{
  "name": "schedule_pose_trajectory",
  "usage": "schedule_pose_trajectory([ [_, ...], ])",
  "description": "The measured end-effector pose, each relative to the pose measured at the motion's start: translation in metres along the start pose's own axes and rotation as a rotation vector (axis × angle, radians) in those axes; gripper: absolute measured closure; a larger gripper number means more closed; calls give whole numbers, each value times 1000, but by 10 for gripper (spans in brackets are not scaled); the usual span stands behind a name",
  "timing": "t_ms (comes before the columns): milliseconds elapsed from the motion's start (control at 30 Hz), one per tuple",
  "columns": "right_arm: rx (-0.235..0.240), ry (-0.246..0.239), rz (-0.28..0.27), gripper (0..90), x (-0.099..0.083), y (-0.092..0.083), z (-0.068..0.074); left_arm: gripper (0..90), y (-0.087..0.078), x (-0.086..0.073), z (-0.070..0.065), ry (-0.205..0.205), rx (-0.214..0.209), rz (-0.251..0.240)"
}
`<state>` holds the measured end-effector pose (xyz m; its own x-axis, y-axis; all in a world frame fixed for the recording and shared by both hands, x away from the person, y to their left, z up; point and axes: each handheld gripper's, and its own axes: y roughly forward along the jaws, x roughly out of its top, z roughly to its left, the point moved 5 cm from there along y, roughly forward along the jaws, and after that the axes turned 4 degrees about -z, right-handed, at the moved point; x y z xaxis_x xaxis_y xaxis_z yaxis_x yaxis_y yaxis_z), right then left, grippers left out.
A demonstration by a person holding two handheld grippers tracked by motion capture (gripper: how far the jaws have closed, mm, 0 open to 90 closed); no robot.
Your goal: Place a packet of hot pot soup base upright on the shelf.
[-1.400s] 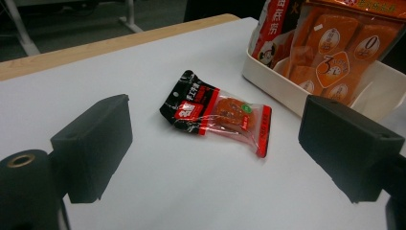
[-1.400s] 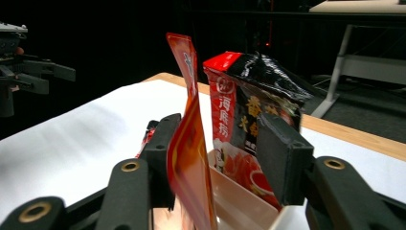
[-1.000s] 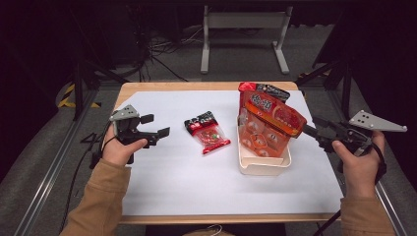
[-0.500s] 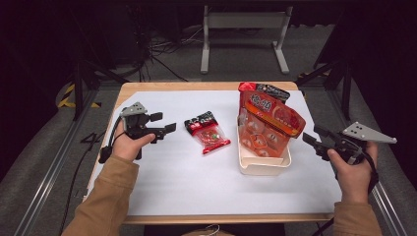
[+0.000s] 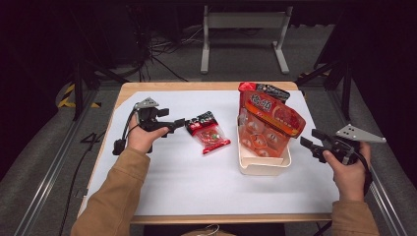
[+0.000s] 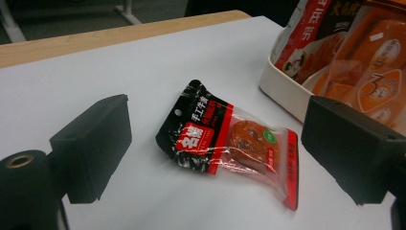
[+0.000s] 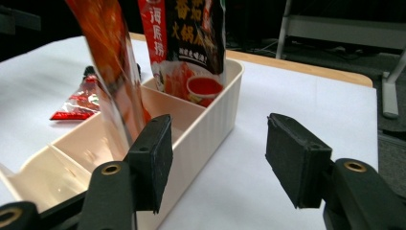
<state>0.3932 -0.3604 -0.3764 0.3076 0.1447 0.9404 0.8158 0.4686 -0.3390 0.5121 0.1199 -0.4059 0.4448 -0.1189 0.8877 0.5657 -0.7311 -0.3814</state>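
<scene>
High view overlooks table (image 5: 196, 187); gripper views sit close (both low)

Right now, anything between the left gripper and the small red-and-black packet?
Nothing. In the high view only bare white table cover separates the left gripper from the small packet; the left gripper view shows the same, its jaws open with the packet ahead.

Table (image 5: 196, 88) — white sheet (image 5: 196, 182) on it; sachet (image 5: 209, 136), cream tray (image 5: 263, 167).

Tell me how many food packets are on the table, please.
3: a small red-black packet lies flat on the white sheet; two large packets stand in the cream bin. More may hide behind.
</scene>
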Motion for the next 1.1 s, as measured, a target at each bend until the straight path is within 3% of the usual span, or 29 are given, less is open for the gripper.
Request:
schedule_pose_trajectory([
  [233,-11,4,22,423,-8,4,-6,139,19,2,8,24,37,8],
  [300,-19,3,26,422,-10,4,-8,158,26,1,9,8,19,-4],
  [433,-17,11,27,422,-11,4,-9,194,35,1,12,3,4,33],
  [600,-14,8,32,420,-13,6,-10,221,48,-1,15,-17,14,46],
  [700,-11,10,34,420,-14,6,-10,227,53,-3,18,-6,20,70],
  [933,-8,10,40,416,-15,8,-10,238,71,-15,25,-51,25,107],
  [1100,-7,13,44,409,-16,9,-10,239,79,-23,27,-57,28,142],
])
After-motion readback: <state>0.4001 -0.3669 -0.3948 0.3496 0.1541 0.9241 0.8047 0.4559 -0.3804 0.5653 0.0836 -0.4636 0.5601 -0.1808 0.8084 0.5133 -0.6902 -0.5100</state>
